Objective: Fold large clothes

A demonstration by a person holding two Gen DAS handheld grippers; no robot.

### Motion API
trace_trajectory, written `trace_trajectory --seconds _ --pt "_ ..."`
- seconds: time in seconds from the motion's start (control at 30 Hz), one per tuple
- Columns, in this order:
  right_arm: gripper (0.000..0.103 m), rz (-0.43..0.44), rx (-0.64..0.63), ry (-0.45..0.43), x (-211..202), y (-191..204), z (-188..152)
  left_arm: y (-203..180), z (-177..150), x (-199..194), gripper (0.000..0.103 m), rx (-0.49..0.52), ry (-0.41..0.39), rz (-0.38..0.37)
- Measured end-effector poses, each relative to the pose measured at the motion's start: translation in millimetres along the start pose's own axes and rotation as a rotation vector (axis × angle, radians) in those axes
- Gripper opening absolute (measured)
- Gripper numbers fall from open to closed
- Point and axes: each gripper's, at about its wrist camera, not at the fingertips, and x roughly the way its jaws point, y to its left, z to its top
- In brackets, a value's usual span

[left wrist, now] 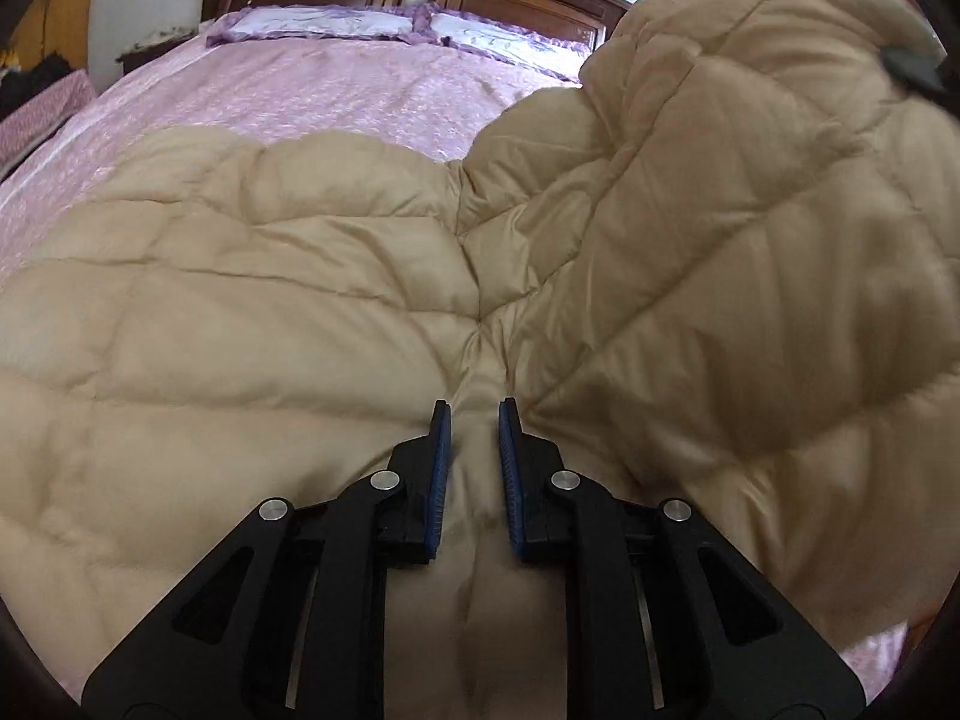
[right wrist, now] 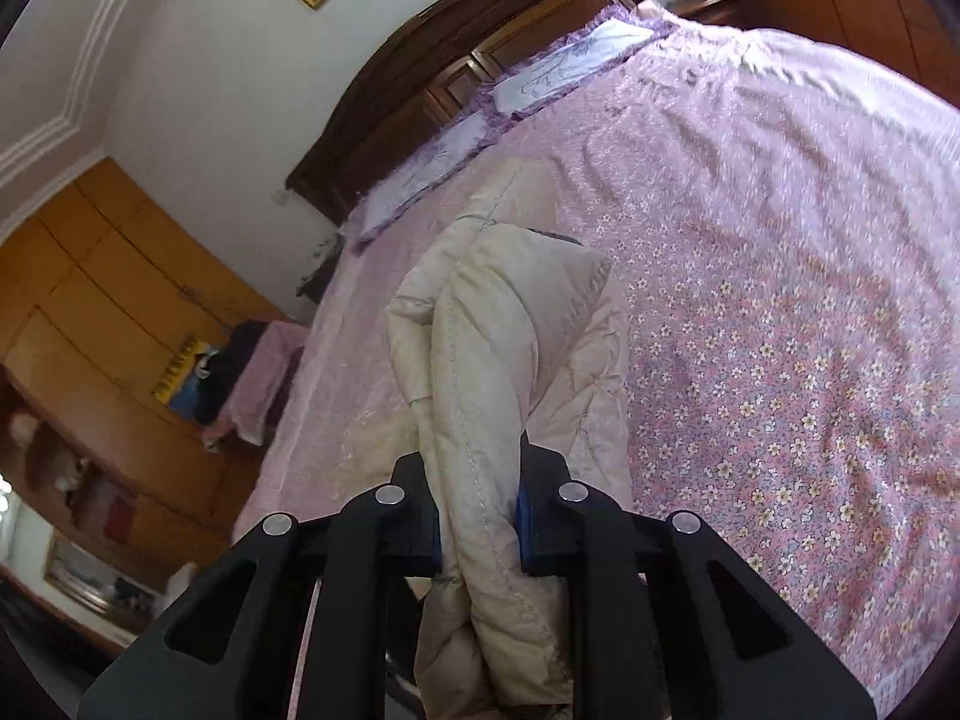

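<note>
With each tool clamped on a pinch of coat (left wrist: 300, 312), left tool (left wrist: 474, 438) should anchor while right tool (right wrist: 480, 480) carries its flap across evenly.

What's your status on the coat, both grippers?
Left gripper shut on coat, pinching a ridge of it on the bed. Right gripper shut on a bunched fold, raised clear of the bed. Nothing in the way.

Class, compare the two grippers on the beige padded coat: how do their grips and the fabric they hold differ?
The left gripper pinches a low ridge of the coat lying on the bed; the right gripper clamps a thick bunched fold lifted above the bed. Both have jaws closed on the coat.
</note>
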Motion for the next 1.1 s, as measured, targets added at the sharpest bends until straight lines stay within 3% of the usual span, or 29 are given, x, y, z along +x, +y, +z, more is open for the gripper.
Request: trace_trajectory --seconds 0.23,0.3,0.43,0.6,0.83,1.0,1.1 --pt "0.018 -0.115 -0.145 -0.022 13 54 -25 73 9 -90 0.016 0.015 -0.109 0.103" --pt "0.018 -0.194 -0.2 -0.037 24 75 -36 107 3 -109 0.016 -0.022 -0.149 0.149" --pt "0.018 -0.288 -0.326 -0.074 50 118 -64 157 -17 -106 0.016 -0.07 -0.1 0.171" --pt "0.018 -0.284 -0.465 -0.019 106 161 -114 200 -38 -92 0.016 -0.169 -0.065 0.167" --pt "0.018 -0.309 -0.531 0.076 169 179 -169 233 -49 -86 0.016 -0.295 -0.037 0.117" --pt "0.019 -0.293 -0.499 0.158 189 181 -177 229 -56 -86 0.016 -0.295 -0.037 0.103" --pt "0.025 -0.218 -0.438 0.191 181 175 -167 227 -59 -89 0.016 -0.308 -0.04 0.092"
